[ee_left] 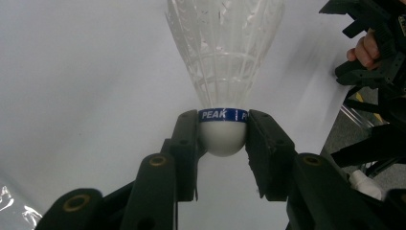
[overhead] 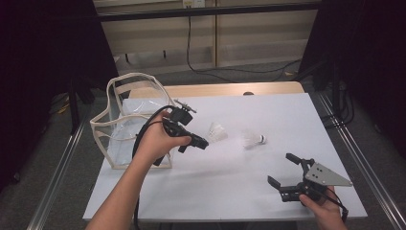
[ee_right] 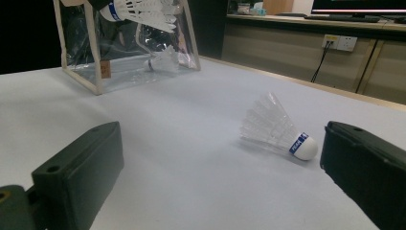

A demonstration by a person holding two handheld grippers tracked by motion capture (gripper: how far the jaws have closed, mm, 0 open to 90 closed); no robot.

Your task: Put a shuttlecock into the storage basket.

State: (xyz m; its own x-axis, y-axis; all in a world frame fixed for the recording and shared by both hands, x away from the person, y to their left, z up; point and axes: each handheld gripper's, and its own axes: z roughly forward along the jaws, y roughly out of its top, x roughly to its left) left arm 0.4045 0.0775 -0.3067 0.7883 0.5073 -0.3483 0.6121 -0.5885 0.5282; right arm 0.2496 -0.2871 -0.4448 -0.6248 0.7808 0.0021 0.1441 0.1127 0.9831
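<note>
My left gripper (overhead: 206, 142) is raised over the table's middle, beside the bag, and is shut on a white shuttlecock (overhead: 216, 132). In the left gripper view the pads clamp its round cork (ee_left: 222, 136) just below the blue band, and the skirt points away. A second shuttlecock (overhead: 253, 139) lies on its side on the white table top (overhead: 230, 182). My right gripper (overhead: 282, 168) rests near the front right edge, jaws wide open and holding nothing. In the right gripper view that lying shuttlecock (ee_right: 280, 129) sits ahead, close to the right jaw.
A clear plastic bag with cream trim (overhead: 129, 120) stands open at the table's left side. In the right gripper view the bag (ee_right: 95, 72) has one shuttlecock (ee_right: 160, 60) lying inside. Metal rails run along both sides of the table.
</note>
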